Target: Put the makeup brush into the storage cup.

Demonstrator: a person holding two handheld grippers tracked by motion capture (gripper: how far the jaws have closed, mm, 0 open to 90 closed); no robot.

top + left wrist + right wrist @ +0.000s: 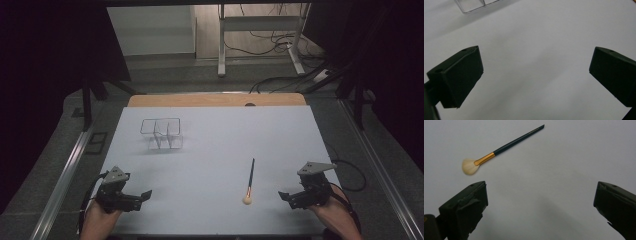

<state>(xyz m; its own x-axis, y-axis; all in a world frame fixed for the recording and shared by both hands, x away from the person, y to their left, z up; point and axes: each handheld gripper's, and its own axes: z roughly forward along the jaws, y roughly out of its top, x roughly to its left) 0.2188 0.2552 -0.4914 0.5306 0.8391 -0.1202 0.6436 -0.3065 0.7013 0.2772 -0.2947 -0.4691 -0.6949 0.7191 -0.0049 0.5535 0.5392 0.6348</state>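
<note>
A makeup brush (249, 182) with a dark handle, gold ferrule and pale bristles lies flat on the white table (215, 145), bristles toward the front edge. In the right gripper view the brush (501, 147) lies ahead and left of the jaws. My right gripper (286, 196) rests near the front right, open and holding nothing, a short way right of the brush. A clear divided organizer (161, 133) stands at the back left, and its corner (474, 5) shows at the top of the left gripper view. My left gripper (145, 195) rests at the front left, open and holding nothing.
The table's far edge is a strip of bare wood (215, 100). Beyond it stand a metal desk frame (260, 40) and loose cables on the floor. Metal rails (65, 175) run along both sides of the table.
</note>
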